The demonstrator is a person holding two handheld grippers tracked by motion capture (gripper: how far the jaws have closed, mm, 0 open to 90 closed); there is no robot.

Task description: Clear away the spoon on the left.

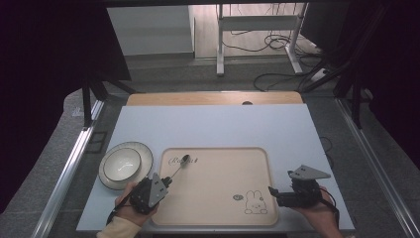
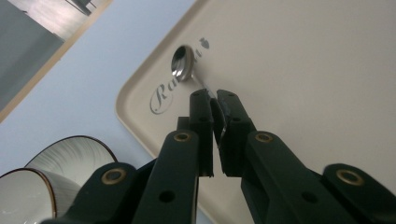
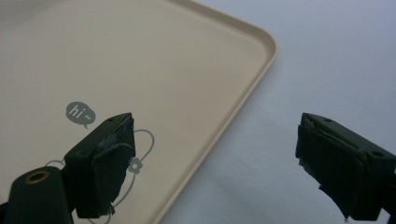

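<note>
Left gripper (image 2: 215,105): black jaws closed on the thin handle of a metal spoon (image 2: 183,63), gripped near the handle's end. The spoon's bowl lies on the beige tray (image 1: 257,153), at the printed lettering in its far left corner.

Right gripper (image 3: 212,154): jaws spread wide, nothing between them, held over the tray's near right edge by the rabbit print (image 1: 255,203).

White bowl (image 1: 122,163): seated on a rimmed plate (image 1: 144,151), on the table (image 1: 208,126) just left of the tray.

Risk: the grip sits far out on a slim, smooth handle, so the spoon may pivot or slip from the pads when lifted. A swing towards the bowl may strike its rim.
</note>
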